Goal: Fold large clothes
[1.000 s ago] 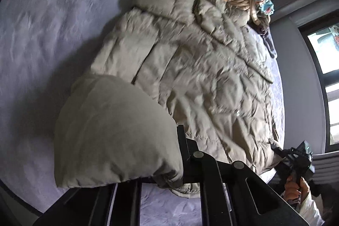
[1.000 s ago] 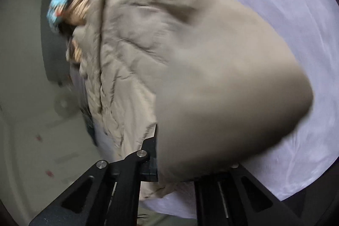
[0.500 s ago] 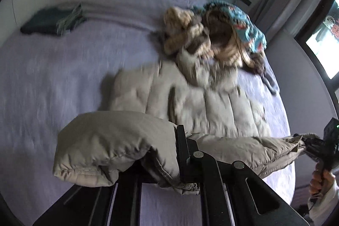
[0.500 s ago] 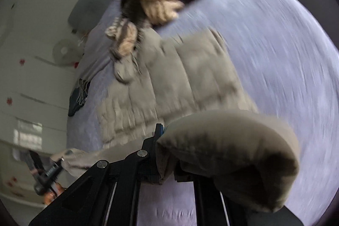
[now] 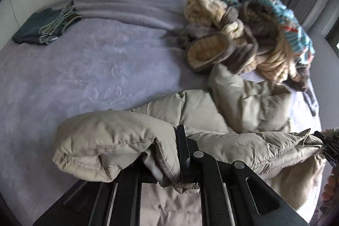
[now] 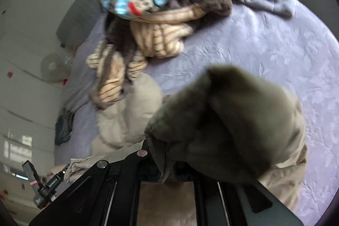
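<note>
A: Left wrist view?
B: The left gripper (image 5: 169, 164) pinches the jacket's (image 5: 211, 115) hem; the jacket is lifted at that edge, the rest lying on the bed (image 5: 95, 60) below a clothes pile (image 5: 243, 35).
A: Right wrist view?
B: The right gripper (image 6: 163, 171) clamps another jacket (image 6: 222, 120) corner, which bulges over its fingers. The left gripper (image 6: 63, 173) shows at lower left, gripping the hem.

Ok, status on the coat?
Left claw and right claw both shut on beige puffer coat. Hem lifted. Clothes pile touching its far end.
</note>
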Tool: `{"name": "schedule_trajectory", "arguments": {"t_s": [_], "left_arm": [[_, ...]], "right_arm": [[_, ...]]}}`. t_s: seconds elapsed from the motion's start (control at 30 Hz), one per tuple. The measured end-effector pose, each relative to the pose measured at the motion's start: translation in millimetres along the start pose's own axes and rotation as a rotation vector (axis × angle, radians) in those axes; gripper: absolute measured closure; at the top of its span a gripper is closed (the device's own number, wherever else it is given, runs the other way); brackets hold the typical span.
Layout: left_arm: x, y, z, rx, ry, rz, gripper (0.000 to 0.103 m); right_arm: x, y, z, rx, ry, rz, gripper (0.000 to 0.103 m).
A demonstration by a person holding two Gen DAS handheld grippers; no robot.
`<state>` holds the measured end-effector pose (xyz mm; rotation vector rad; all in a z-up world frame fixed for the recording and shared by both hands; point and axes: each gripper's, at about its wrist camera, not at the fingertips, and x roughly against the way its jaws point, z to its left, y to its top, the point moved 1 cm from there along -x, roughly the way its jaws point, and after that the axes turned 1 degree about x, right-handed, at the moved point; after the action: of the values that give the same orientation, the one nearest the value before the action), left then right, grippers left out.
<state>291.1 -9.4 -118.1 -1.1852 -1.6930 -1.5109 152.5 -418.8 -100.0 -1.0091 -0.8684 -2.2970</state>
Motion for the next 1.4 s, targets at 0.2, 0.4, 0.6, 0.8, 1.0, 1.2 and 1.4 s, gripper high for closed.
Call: {"name": "schedule_trajectory", "arguments": {"t_s": [0.2,0.4,0.6,0.8,1.0,1.2,1.4], "left_arm": [[-42.8,-5.4,-2.1,-0.007,0.019,-0.004,0.089],[-48.8,-0.2,0.6,0.018,0.026,0.001,0.089],[-13.6,0.7,1.8,0.008,0.019,-0.04,0.068],[21.1,-3.2,-8.3,-0.095,0.104,-0.144,0.001],[31.5,-7.8,-13.1,-0.099,0.075,-0.149,0.002],[23.9,-19.6,-42.8,-0.156,-0.083,-0.081,0.077],[5.4,-29.2,-80.0,-0.202,-0.153,-0.079,0.077]], "right_arm": [[-48.3,-1.3,-22.0,-0.053,-0.013,0.016,0.095],[-64.5,2.0,-19.9,-0.037,-0.023,0.018,0.095],[-56.4,8.9,-20.2,-0.068,0.019,0.053,0.092],[-28.4,14.1,-6.6,-0.022,0.079,0.029,0.025],[-6.0,10.1,3.0,-0.003,0.126,0.036,0.024],[-7.9,-12.0,18.9,0.065,0.08,0.094,0.085],[-41.9,-36.9,54.9,0.23,0.117,0.154,0.099]]}}
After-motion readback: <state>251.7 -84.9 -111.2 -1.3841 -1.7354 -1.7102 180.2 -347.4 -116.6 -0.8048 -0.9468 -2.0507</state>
